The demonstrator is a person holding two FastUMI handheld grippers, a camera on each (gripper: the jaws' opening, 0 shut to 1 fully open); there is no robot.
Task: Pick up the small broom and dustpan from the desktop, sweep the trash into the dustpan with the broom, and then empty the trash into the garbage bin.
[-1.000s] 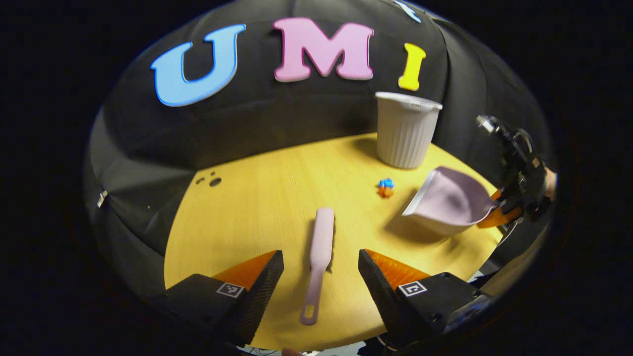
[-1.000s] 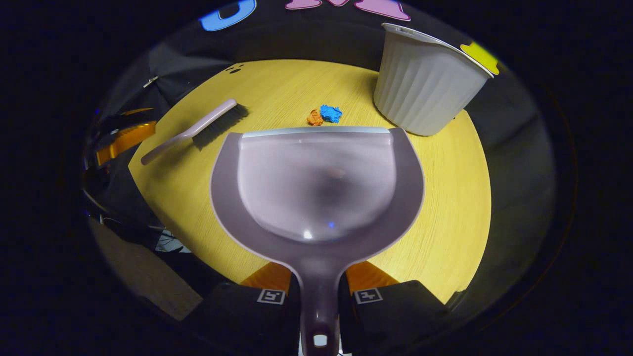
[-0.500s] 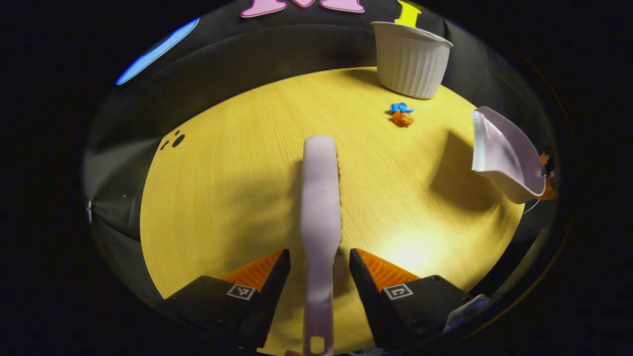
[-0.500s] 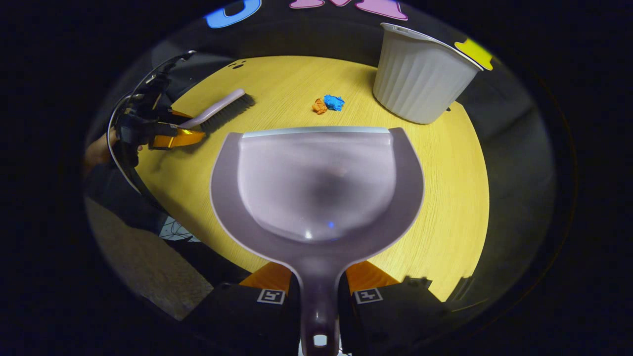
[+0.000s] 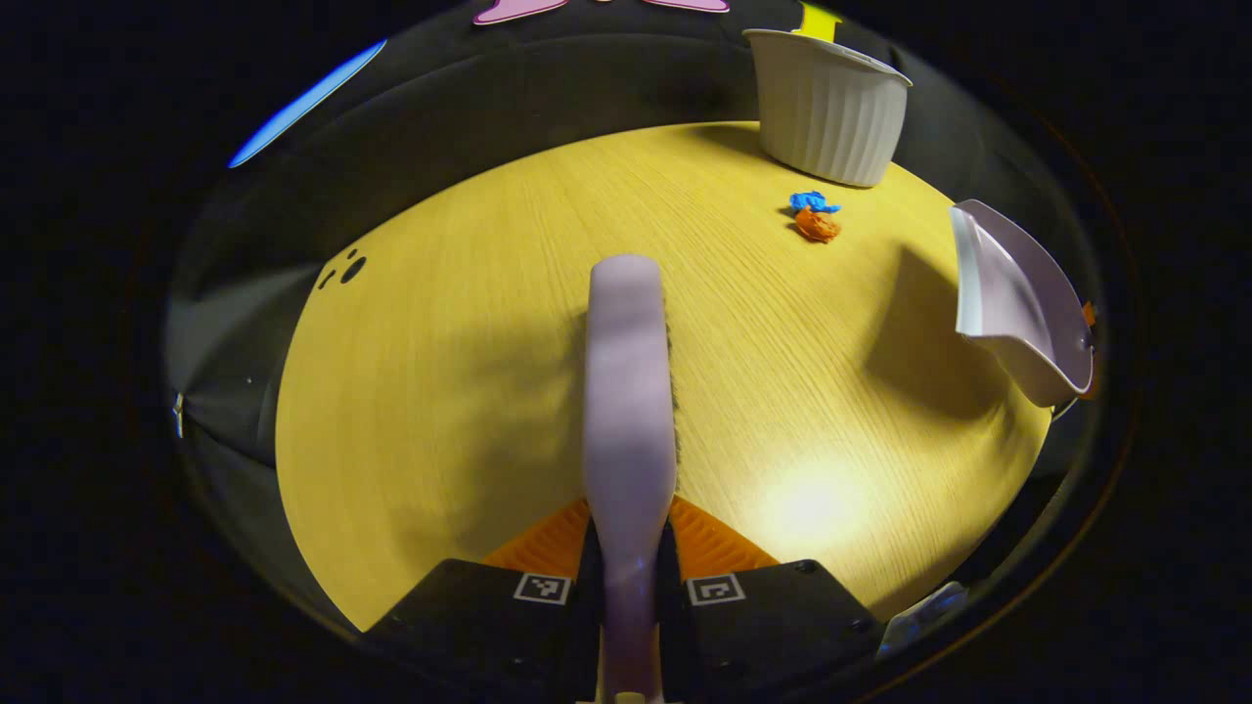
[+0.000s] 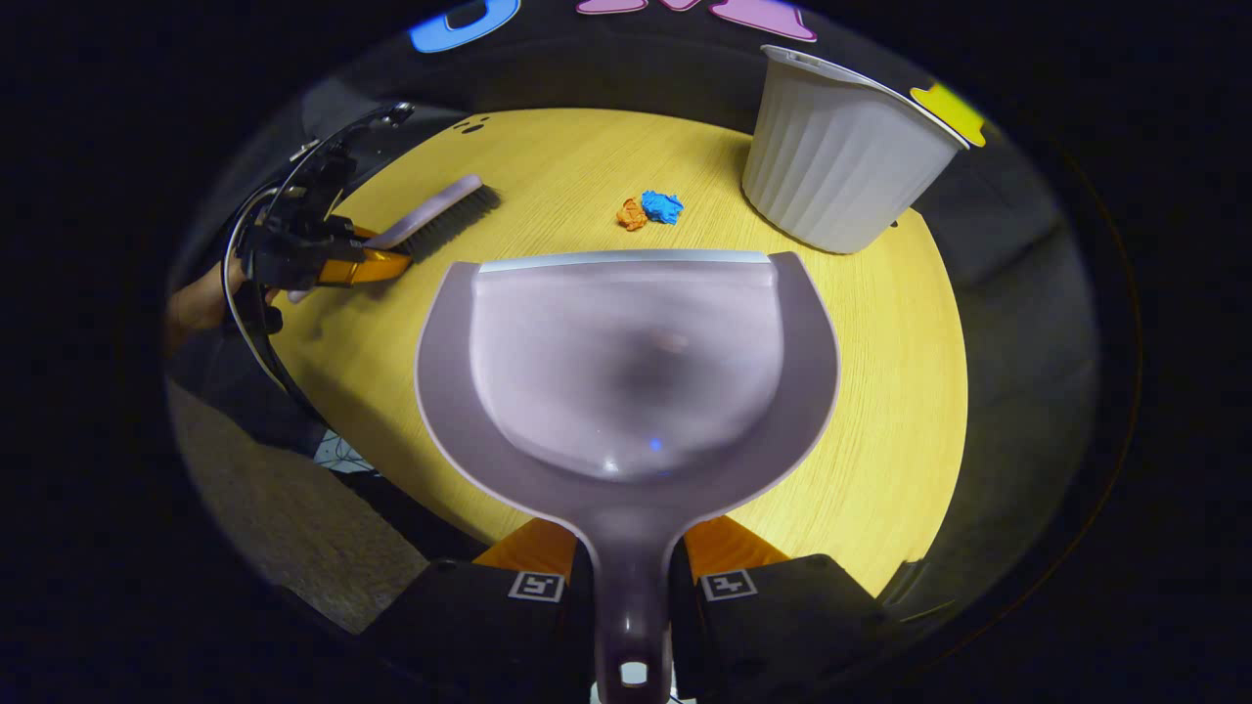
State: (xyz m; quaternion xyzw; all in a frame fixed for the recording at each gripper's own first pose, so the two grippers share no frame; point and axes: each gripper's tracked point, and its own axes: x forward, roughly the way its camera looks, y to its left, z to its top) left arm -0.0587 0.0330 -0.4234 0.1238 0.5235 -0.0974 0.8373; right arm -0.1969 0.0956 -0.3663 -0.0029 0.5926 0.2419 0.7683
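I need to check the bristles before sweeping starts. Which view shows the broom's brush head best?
The right gripper view: the broom lies side-on there, dark bristles showing under its head. The left gripper view looks along its back, hiding nearly all the bristles.

broom (image 5: 629, 372) lilac, blk bristles | dustpan (image 6: 626, 362) lilac | bin (image 6: 841, 176) wht ribbed | trash (image 6: 650, 209) blue+orng | desktop (image 5: 460, 342) yel woodgrain

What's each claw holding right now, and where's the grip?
Left claw is shut on the broom, gripping its handle. Right claw is shut on the dustpan, gripping its handle near the hanging hole.
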